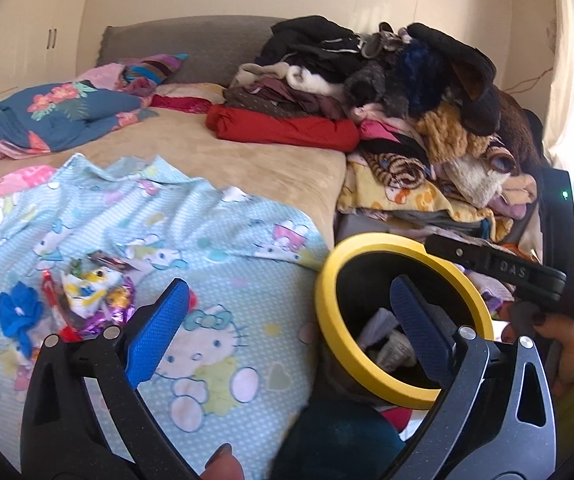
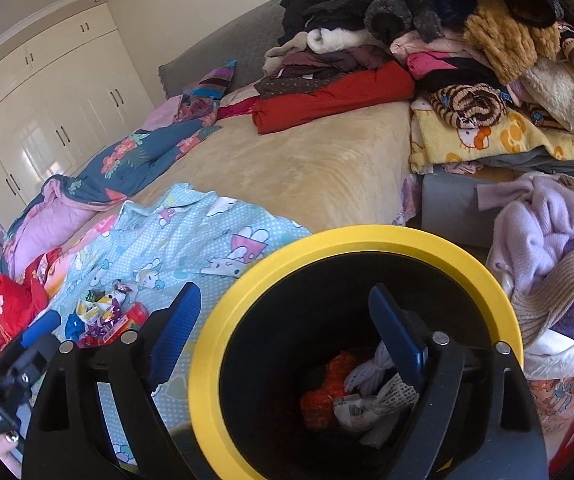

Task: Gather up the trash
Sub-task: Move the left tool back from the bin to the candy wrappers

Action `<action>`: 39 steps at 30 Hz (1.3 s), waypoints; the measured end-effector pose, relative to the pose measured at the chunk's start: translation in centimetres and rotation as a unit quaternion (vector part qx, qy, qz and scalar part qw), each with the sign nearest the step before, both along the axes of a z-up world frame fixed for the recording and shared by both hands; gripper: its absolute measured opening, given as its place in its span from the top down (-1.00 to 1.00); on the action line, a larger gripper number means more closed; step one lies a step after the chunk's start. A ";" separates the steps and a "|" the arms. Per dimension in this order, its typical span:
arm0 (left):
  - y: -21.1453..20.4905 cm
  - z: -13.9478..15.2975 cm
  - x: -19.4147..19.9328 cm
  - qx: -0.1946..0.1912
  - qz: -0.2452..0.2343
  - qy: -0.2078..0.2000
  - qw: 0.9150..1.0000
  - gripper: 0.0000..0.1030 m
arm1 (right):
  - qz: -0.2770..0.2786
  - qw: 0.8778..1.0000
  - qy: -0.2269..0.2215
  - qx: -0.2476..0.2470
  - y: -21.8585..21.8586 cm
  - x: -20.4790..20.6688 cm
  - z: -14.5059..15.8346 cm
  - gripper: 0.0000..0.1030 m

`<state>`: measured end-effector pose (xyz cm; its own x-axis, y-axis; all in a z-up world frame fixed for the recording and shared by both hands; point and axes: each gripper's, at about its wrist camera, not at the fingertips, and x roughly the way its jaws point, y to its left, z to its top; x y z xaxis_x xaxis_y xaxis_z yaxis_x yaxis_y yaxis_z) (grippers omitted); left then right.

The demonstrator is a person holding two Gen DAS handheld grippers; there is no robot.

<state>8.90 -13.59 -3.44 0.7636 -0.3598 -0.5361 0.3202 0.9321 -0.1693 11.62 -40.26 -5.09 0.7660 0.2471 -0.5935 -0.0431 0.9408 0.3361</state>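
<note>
Trash bin (image 2: 351,240), black, yellow-rimmed: seen at 5 o'clock beside the bed (image 2: 307,168), holding crumpled trash (image 2: 363,392). Wrapper pile (image 1: 87,300) lies at 9 o'clock on Hello Kitty sheet (image 1: 215,360). "DAS" is read on right gripper (image 1: 507,270). Left gripper (image 1: 287,332) and right gripper are both spread, empty. Clothes pile (image 1: 407,92) at 1 o'clock; wardrobe (image 2: 47,92) at 10.

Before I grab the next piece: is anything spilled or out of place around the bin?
Nothing spilled. The yellow-rimmed bin stands upright beside the bed with trash at its bottom. The only loose litter is the pile of wrappers on the Hello Kitty sheet. Both grippers are open and hold nothing.
</note>
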 end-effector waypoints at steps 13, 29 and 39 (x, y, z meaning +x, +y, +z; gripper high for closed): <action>3.5 1.0 0.6 -0.015 0.041 -0.014 0.999 -0.79 | 0.025 0.999 -0.011 -0.020 4.0 -0.3 0.8 -0.64; 10.3 1.9 1.8 -0.042 0.121 -0.026 0.991 -0.79 | 0.085 0.996 -0.020 -0.029 10.6 -0.2 1.2 -0.65; 13.8 1.7 2.2 -0.052 0.155 -0.021 0.986 -0.79 | 0.114 0.993 -0.013 -0.035 14.1 0.4 0.8 -0.68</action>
